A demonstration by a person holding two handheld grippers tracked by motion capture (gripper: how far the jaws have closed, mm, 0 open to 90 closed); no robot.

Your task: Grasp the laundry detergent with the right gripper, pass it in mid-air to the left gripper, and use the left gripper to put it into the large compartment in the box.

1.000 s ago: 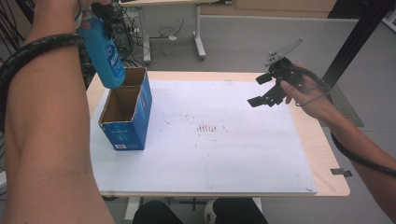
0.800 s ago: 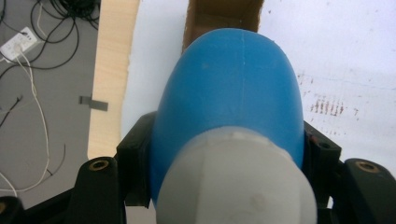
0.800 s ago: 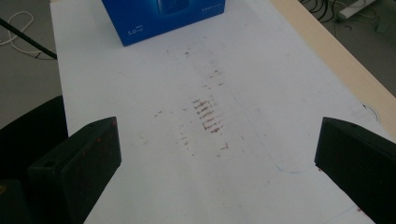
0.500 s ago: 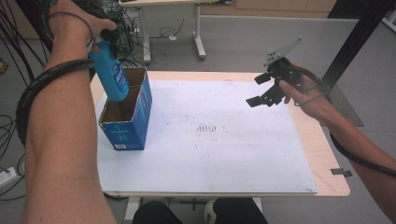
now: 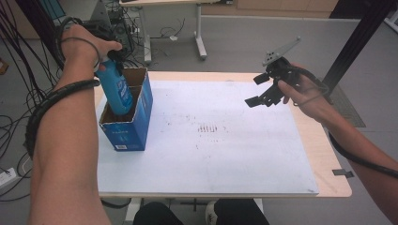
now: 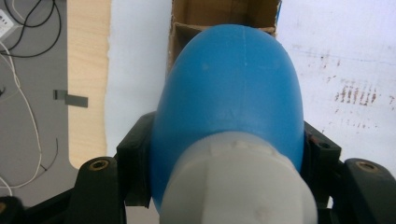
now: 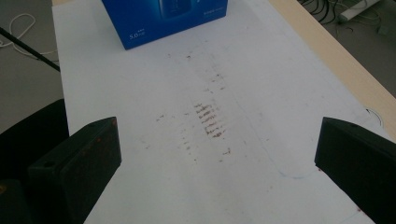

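A blue bottle (image 5: pixel 117 90) with a white cap (image 6: pixel 236 186) hangs tilted, its lower end inside the open blue cardboard box (image 5: pixel 126 129) at the table's left. My left gripper (image 5: pixel 109 60) is shut on the bottle's upper part; in the left gripper view the black jaws press both sides of the bottle (image 6: pixel 229 88) just above the box's opening (image 6: pixel 224 14). My right gripper (image 5: pixel 263 91) is held in the air over the table's right side, open, with nothing between its fingers (image 7: pixel 79 158). It looks across the white sheet toward the box (image 7: pixel 163 16).
A white sheet (image 5: pixel 211 136) with a patch of brown marks (image 5: pixel 206 129) covers most of the wooden table (image 5: pixel 328 154). Cables lie on the floor at the left (image 5: pixel 11 126). Another table's legs (image 5: pixel 199 37) stand behind.
My left hand has come down with the bottle, from above the box to having its lower end inside the opening. The right hand has stayed where it was.
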